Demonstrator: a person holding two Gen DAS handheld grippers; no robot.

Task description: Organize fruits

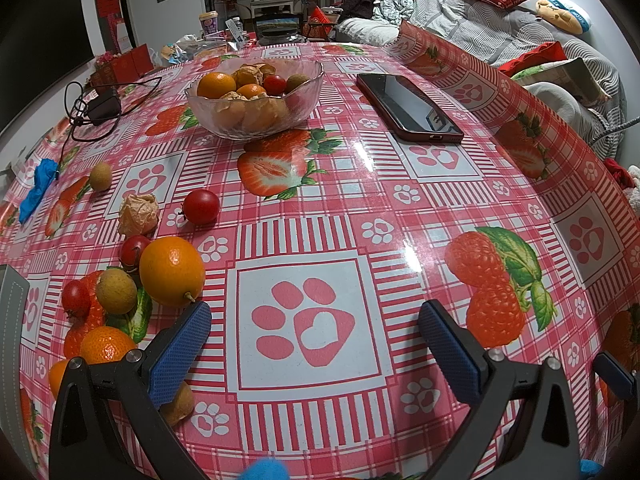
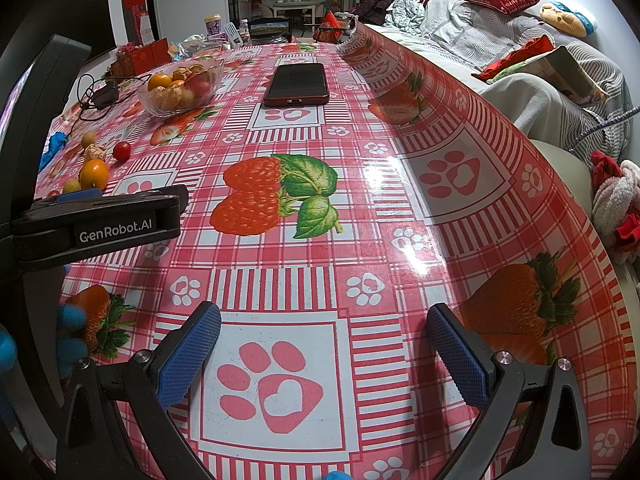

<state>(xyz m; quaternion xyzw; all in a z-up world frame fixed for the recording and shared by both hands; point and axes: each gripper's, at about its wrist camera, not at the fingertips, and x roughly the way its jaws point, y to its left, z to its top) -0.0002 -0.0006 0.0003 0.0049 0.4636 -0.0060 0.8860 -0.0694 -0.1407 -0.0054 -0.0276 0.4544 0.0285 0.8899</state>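
A glass bowl (image 1: pixel 256 122) holds oranges, cherry tomatoes and husked fruits at the table's far middle; it also shows in the right wrist view (image 2: pixel 160 109). Loose fruit lies at the left: an orange (image 1: pixel 172 271), cherry tomatoes (image 1: pixel 201 207), longans (image 1: pixel 116 291), a papery husked fruit (image 1: pixel 138 215) and a mandarin (image 1: pixel 107 345). My left gripper (image 1: pixel 314 344) is open and empty, its left finger just right of the orange. My right gripper (image 2: pixel 324 354) is open and empty over the bare cloth, to the right of the left gripper (image 2: pixel 120 216).
A phone (image 1: pixel 408 106) lies right of the bowl. A charger with cable (image 1: pixel 102 108) and a blue cloth (image 1: pixel 40 190) lie at the left. The cloth's right edge (image 1: pixel 520 92) curls up; a cluttered sofa is beyond. Boxes and cups stand at the far end.
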